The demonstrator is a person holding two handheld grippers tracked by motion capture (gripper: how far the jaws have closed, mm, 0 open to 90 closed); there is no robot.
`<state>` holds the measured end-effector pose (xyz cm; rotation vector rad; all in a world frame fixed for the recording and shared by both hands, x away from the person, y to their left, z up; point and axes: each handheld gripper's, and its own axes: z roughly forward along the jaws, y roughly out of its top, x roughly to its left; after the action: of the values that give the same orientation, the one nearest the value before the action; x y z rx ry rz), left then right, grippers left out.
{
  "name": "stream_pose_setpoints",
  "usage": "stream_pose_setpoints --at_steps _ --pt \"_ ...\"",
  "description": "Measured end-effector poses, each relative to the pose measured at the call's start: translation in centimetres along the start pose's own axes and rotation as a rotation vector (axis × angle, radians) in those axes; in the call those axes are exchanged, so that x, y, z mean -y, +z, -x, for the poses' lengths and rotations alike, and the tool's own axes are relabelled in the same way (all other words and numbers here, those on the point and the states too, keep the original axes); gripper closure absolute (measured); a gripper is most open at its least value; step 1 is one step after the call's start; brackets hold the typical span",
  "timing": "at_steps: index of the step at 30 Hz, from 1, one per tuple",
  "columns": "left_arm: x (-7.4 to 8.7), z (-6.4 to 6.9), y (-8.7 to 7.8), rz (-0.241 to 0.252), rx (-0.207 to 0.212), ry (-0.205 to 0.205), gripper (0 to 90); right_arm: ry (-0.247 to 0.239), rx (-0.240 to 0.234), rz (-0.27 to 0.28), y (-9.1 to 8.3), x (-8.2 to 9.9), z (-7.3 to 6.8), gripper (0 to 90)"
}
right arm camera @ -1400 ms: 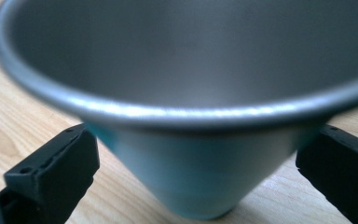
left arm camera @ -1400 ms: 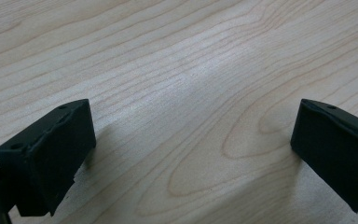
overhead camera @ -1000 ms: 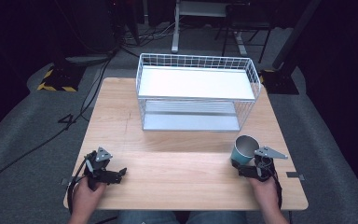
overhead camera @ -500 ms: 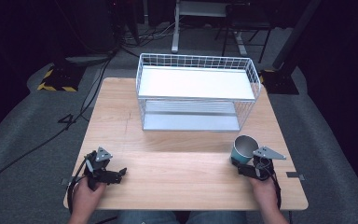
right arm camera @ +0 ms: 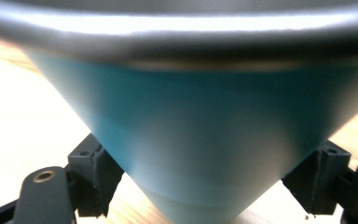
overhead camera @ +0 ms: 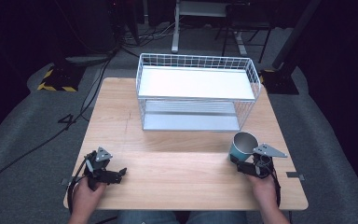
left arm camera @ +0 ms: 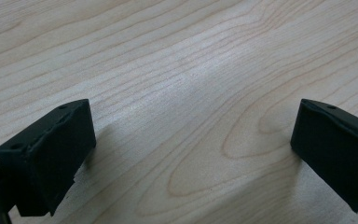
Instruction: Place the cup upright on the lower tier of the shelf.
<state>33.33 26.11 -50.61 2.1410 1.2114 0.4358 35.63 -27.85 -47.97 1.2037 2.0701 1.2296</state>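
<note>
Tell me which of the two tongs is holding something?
The right tongs, at the table's right front: their jaws clamp the blue cup. The left tongs stand open, with bare wood between them.

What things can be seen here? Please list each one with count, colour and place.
cup: 1, teal with grey metal rim, near right part of the table, upright, between the right tool's jaws
wire rack: 1, white, two shelves, far middle of the table
table: 1, light wood, centre
left tool: 1, black, near left corner, open, nothing between the jaws
right tool: 1, black, closed on the cup
hands: 2, at the near edge, one on each tool
</note>
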Motion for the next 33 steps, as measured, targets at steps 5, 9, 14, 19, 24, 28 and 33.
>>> stream_pose_setpoints --at_steps 5,9,14,19,24,28,33 --pt "0.0 0.0 0.0 0.001 0.001 0.001 0.3 0.008 -0.008 0.007 0.1 -0.9 -0.1 22.9" --pt "0.0 0.0 0.0 -0.001 0.0 0.001 0.3 0.018 -0.013 0.006 0.3 -1.7 -0.1 22.9" --pt "0.0 0.0 0.0 0.001 0.001 0.0 0.3 0.015 -0.025 0.017 0.7 -3.0 -0.3 22.9" --pt "0.0 0.0 0.0 0.001 0.001 0.001 0.3 -0.001 -0.03 0.015 1.3 -4.1 -0.8 22.9" --pt "0.0 0.0 0.0 -0.002 0.0 0.001 0.3 -0.004 -0.044 0.01 2.2 -5.3 -1.3 22.9" --pt "0.0 0.0 0.0 -0.002 0.001 0.001 0.3 -0.01 -0.052 0.012 2.9 -6.1 -1.7 22.9" --pt "0.0 0.0 0.0 -0.002 0.001 0.001 0.3 -0.017 -0.057 0.007 3.8 -6.8 -2.0 22.9"
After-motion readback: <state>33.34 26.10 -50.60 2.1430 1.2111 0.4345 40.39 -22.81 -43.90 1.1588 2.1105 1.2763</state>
